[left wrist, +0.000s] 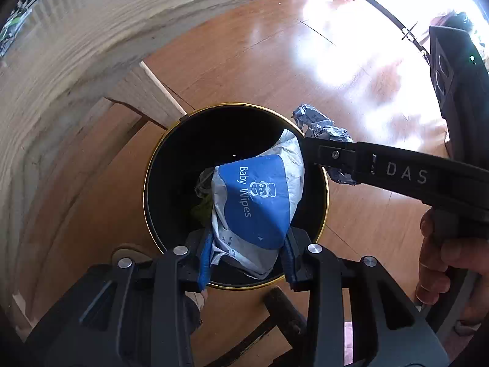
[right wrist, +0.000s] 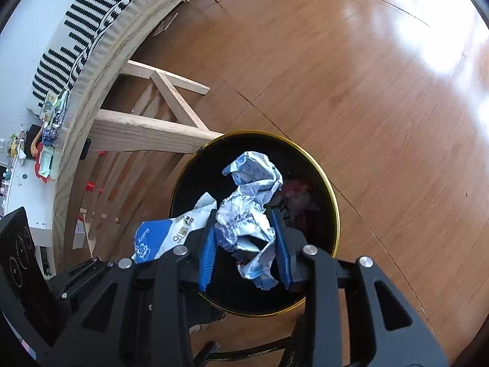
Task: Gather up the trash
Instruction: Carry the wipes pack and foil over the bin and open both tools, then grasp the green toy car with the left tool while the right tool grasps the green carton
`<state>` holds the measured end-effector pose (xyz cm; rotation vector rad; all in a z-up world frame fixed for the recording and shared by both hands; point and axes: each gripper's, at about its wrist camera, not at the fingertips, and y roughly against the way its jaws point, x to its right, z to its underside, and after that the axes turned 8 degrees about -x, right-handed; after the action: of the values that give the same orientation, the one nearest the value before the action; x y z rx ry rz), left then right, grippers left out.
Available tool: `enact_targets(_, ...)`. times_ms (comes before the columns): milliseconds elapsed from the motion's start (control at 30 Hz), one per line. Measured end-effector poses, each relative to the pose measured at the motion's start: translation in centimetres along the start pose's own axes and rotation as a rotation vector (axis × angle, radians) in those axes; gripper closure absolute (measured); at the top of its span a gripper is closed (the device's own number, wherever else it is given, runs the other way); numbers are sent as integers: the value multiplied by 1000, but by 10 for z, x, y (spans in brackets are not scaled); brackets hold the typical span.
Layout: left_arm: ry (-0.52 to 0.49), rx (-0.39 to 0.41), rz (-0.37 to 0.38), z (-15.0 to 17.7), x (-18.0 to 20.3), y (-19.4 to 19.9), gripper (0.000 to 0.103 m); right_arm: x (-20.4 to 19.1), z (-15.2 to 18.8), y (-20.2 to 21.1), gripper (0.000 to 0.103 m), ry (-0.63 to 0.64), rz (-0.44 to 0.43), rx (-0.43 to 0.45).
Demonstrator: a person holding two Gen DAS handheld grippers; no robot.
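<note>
Left wrist view: we look straight down into a black trash bin (left wrist: 171, 165) with a gold rim, standing on a brown wooden floor (left wrist: 244, 61) just beside the light wooden leg of a table (left wrist: 61, 61). Our left gripper (left wrist: 247, 257) is closed on a blue and white baby wipes pack (left wrist: 259, 202), its blue pads (left wrist: 205, 260) pressing both sides of the pack's near end. The pack hangs over the bin's opening, toward the near rim. Darker trash lies deeper inside the bin, too dim to name. From the right edge of this view our right gripper (left wrist: 308, 143) reaches in above the bin's right rim, clamped on a crumpled silver and blue wrapper (left wrist: 318, 125). Our right hand (left wrist: 440, 263) shows at the right edge around the handle.

In the right wrist view, the right gripper (right wrist: 247, 244) holds the crumpled wrapper (right wrist: 247, 214) between its blue pads (right wrist: 282, 244), over the bin (right wrist: 318, 263). The wipes pack (right wrist: 162, 232) shows at the left of the wrapper, over the bin's left rim. A pinkish item lies inside the bin to the right. Small scraps of litter (right wrist: 52, 113) lie along the table's (right wrist: 101, 61) edge, at the left of the view
</note>
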<state>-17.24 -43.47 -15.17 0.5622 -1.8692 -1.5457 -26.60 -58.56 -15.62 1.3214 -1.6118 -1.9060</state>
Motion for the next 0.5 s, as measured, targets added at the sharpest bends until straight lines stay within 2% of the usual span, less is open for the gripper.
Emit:
enact_targets(100,-3,0,4,4,3,6,67,0,-3,0,68,-7,-4,-3)
enact_targets(133,-5,1,6,4,1,4,66,1,-4,0,65,-17,-6,-3)
enact_targets(200,1,2,5,4,1,4,53,4,-9,-2,44,-50,-33,-13)
enact_targets(233,5,13,-15,5,2,5,24,8,-10,-2,16,-77,-42,-18)
enact_targets(267,12,40,-28,7,3,7,6,11,-11,0,10,-92,-47,-1)
enact_targets(333,2,77,-49,9,7,12,6,15,-13,6,10,-118,-31,23)
enact_targets(400,-33,57,-15,10,11,10,6,20,-12,11,8,-151,-20,40)
enact_targets(500,-55,67,-17,12,16,12,6,24,-11,19,7,-174,36,83)
